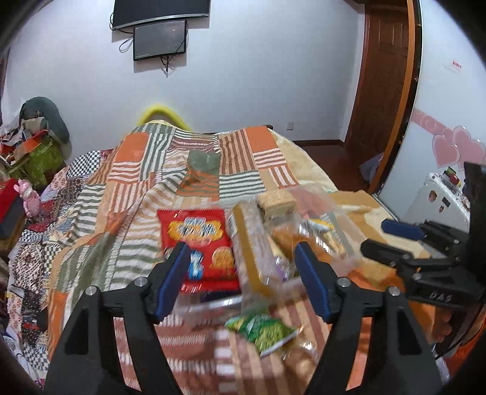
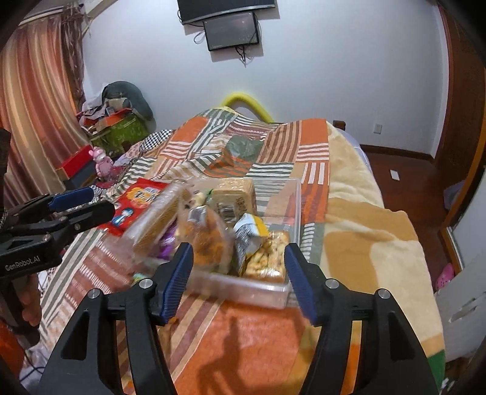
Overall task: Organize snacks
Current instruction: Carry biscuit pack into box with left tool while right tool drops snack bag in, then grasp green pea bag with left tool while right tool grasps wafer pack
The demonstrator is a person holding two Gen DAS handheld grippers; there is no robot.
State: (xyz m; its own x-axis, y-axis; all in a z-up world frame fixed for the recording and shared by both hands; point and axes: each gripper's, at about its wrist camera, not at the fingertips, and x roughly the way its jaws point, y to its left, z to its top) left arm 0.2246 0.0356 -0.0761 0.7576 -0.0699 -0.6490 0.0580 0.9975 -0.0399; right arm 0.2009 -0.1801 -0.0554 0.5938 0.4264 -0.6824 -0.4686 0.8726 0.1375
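Snacks heaped in clear container [image 2: 291, 194], mid-frame on bed [image 2: 364, 231]; red packet [image 1: 197, 240] and green packet [image 1: 261, 331] lay outside. Left gripper [image 1: 241, 264] and right gripper [image 2: 238, 261]: jaws released, nothing grasped. Step judged: collection; stray packet to be grasped next

"GenRobot.AI" on left tongs [image 2: 76, 209]

Motion blur smears the snack packets in the clear plastic box [image 2: 291, 194]; print on the red packet [image 1: 197, 243] and the green packet [image 1: 261, 329] cannot be read. The left gripper [image 1: 240, 258] hides the red packet's lower corner. The upper wall screen [image 1: 161, 12] is cut off by the frame's top edge. The right gripper [image 2: 238, 258] covers the box's near wall.
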